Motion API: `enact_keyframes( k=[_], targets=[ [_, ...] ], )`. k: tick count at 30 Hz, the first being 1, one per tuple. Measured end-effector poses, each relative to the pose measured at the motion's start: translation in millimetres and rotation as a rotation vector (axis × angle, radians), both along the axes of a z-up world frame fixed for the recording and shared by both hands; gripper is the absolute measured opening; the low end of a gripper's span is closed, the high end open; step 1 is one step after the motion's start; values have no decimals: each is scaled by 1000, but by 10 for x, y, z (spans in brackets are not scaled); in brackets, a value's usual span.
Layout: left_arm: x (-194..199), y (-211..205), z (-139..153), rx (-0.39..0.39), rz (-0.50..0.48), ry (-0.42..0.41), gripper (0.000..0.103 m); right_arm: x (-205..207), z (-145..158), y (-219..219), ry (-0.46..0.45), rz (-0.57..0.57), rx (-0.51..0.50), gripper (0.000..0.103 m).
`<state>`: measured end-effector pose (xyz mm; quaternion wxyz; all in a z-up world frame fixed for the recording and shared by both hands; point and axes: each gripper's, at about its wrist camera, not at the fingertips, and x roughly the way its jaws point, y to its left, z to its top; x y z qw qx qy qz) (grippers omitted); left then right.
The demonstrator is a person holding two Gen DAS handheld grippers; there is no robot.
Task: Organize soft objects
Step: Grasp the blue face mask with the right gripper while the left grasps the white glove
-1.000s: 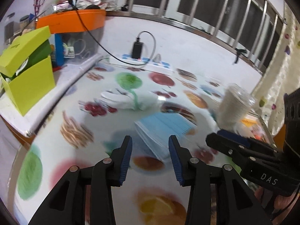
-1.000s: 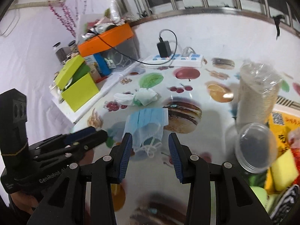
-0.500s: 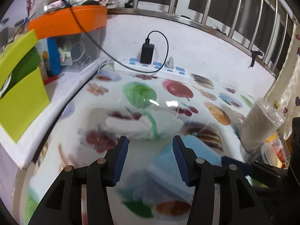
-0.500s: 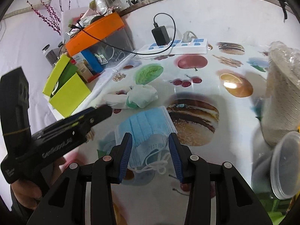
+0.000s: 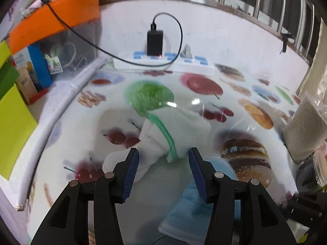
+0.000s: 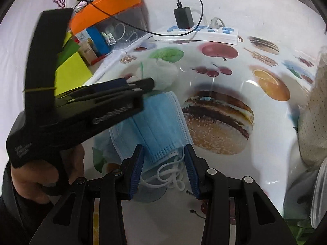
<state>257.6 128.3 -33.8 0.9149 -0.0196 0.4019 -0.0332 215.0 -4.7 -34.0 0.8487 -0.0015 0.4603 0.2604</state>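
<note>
Both tools tilt steeply down over the glossy fruit-and-burger printed tabletop (image 5: 204, 40). The left tool (image 5: 163, 159) stands wide, straddling the near end of the crumpled white cloth with a green band (image 5: 171, 130) without pressing it. The right tool (image 6: 163, 161), whose jaws have just been closing, brackets the near corner and white ear loops of the pleated blue face masks (image 6: 157, 126); contact is unclear. Lettering on the left tool's side is blurred.

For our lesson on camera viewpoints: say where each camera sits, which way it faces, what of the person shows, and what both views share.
Left wrist: on the left gripper, looking down at the white sock; no body visible.
Right wrist: on the right gripper, looking down at the blue masks; a hand shows.
Shared: sock, masks, power strip.
</note>
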Motion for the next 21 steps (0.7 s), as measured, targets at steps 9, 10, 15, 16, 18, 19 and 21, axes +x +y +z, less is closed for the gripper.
enact_keyframes(
  k=[9,10,15,16,18,19,21],
  targets=[
    [17,-46,-30,40,-2,26,4,-77,14,6,-15,6,-18,5],
    [-9,-36,-27,30,-9,28,4,-95,34,-4,-21,4,-17,4],
    [-199,-26,4,-13,-31,29,3,-185,148,-77,-47,-9,-2,4],
    [-241,-27,13,-19,-34,27,3,-205,164,-95,-50,-11,2,4],
    [-352,-26,50,-39,-41,21,3,-252,196,-135,-56,-16,7,4],
    [-422,-27,79,-46,-43,14,3,-272,208,-156,-58,-18,10,4],
    [-552,-34,139,-58,-44,-1,3,-317,244,-211,-63,-25,19,4]
  ],
)
